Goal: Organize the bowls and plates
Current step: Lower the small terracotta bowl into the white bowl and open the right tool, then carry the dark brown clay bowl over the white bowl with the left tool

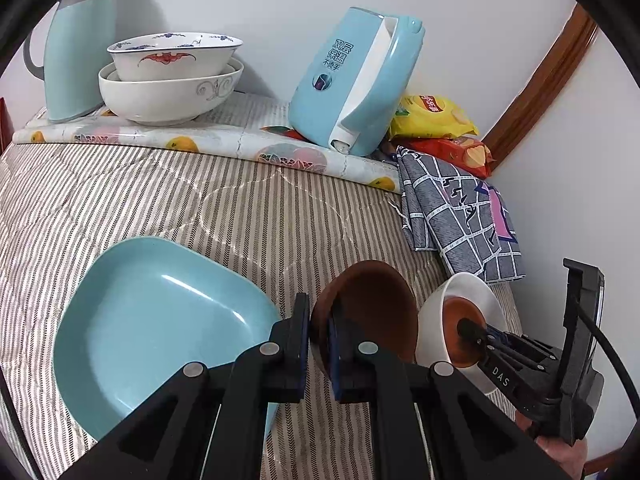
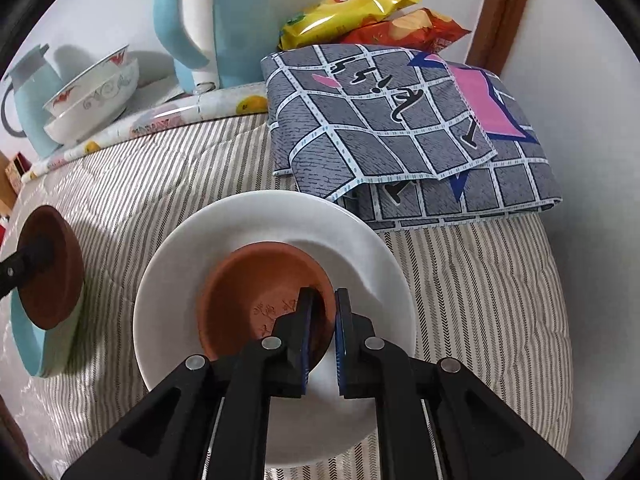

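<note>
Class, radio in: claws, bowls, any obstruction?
Left claw shut on dark brown bowl rim. Right claw shut on terracotta bowl rim, over white plate. Nothing in the way.

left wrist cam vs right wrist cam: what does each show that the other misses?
Only the left wrist view: the full inside of the blue plate, the printed front of the tilted blue kettle, and the right gripper seen from outside, with part of a hand below it.

Only the right wrist view: the whole white plate and the characters stamped inside the brown bowl the right gripper pinches.

Both: the left gripper shut on a darker brown bowl, the stacked white bowls, the snack bags and the grey patterned cloth.
</note>
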Demonstrator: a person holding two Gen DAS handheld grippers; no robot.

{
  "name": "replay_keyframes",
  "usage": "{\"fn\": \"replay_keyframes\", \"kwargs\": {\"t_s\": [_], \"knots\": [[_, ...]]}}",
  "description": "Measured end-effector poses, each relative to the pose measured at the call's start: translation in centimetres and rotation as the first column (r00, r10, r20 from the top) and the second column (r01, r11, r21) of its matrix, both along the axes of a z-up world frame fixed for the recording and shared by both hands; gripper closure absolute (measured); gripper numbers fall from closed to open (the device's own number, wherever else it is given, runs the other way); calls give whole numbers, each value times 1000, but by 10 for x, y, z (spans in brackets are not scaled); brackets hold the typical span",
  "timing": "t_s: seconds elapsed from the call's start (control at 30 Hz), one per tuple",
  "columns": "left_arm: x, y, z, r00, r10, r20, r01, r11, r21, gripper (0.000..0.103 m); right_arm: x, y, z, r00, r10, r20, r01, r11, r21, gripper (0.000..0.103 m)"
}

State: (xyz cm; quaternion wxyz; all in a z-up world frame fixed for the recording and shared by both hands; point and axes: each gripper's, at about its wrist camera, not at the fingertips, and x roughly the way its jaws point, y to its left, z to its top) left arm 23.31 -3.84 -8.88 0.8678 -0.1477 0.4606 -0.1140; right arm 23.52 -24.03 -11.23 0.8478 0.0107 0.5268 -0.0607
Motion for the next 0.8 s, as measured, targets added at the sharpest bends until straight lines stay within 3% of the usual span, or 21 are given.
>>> {"fn": "replay_keyframes", "kwargs": {"t_s": [0.2, 0.43, 0.8], "knots": [[-1, 0, -1, 1000, -1, -7, 1, 1000, -1, 94, -3, 5, -1, 1000, 17, -5, -17, 1000, -22, 90], [-5, -1, 0, 1000, -2, -9, 2, 1000, 7, 94, -7, 12, 1, 1000, 28, 13, -27, 999, -22, 73], [-11, -15, 7, 1000, -24, 2, 24, 1000, 17, 94, -23, 3, 19, 998, 0, 65, 0, 1000, 8, 71]]}}
